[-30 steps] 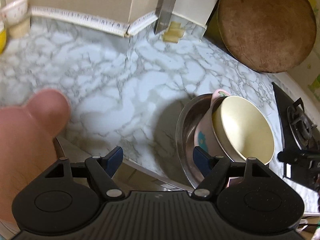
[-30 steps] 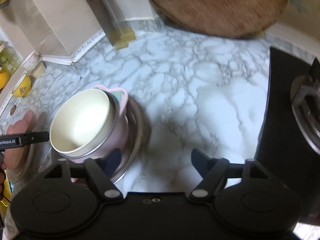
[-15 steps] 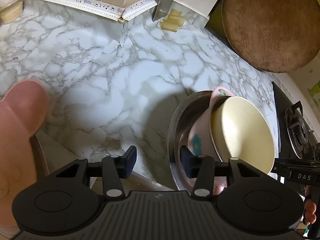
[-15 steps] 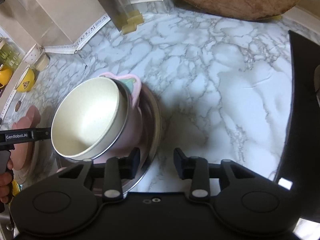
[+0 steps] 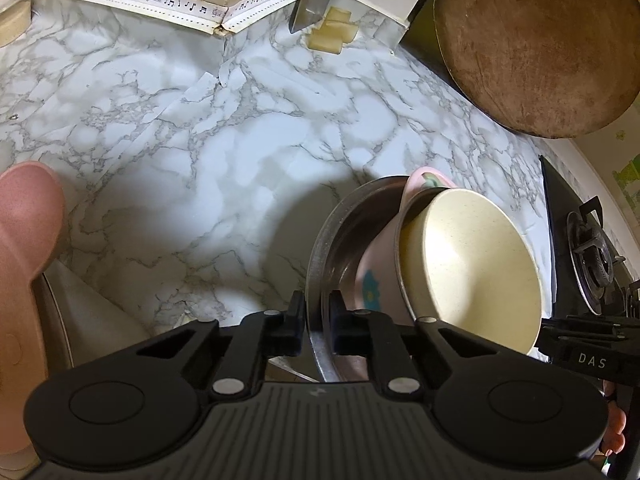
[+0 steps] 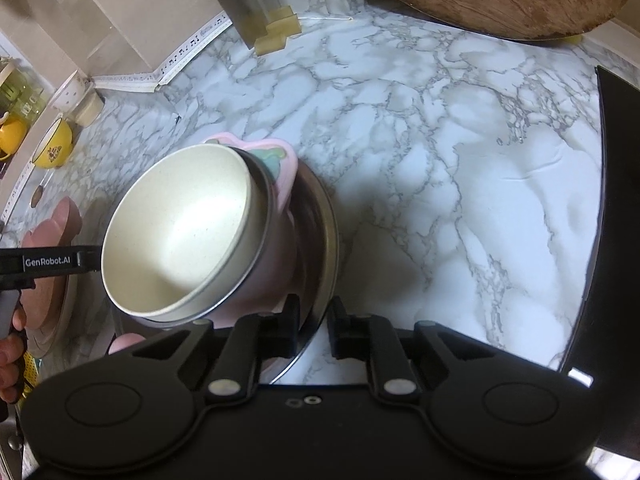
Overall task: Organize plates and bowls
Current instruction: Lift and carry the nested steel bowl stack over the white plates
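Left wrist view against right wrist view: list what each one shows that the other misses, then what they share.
Only the left wrist view: the gas burner on the black stove, and the right claw's arm marked DAS.

Only the right wrist view: the small yellow bowl by the wall, and the left claw's arm marked GenRobot.AI.

Both: the round steel plate carrying the pink cup and cream bowl, each claw pinching the plate's rim, the marble counter, the round wooden board.

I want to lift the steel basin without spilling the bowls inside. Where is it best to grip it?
Grip the steel basin by its thin rim at two opposite edges. The left gripper and right gripper have just closed on it there. The stacked cream bowl tilts, so lift level.
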A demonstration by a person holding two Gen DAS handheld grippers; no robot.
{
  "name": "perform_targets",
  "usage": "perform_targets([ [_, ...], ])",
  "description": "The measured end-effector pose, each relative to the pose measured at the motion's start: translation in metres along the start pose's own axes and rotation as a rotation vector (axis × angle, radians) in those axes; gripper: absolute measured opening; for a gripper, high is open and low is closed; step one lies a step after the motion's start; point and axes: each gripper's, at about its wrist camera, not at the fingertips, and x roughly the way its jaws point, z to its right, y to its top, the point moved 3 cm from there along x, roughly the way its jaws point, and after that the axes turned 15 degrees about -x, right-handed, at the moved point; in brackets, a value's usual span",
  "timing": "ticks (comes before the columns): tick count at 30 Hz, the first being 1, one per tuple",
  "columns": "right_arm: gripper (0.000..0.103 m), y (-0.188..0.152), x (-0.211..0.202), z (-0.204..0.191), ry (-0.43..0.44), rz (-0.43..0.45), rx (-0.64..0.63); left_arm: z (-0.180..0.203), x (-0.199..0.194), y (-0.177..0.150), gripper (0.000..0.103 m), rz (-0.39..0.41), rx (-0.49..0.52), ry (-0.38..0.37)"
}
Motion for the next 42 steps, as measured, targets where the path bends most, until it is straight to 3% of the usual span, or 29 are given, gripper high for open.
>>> perform_targets([
  [26, 0.014, 0.007, -0.016, -0.019, -0.04, 0.005, -0.084, -0.001, -0.021, -0.018, 0.009, 0.049, -0.024, 0.049],
  [35, 0.014, 0.019, -0.031, -0.041, -0.031, 0.03, -0.119, -0.013, -0.053, -0.016, 0.009, 0.087, -0.044, 0.048],
  [42, 0.014, 0.038, -0.038, -0.079, -0.017, 0.06, -0.146, -0.044, -0.088, -0.006, 0.01, 0.114, -0.059, 0.062],
])
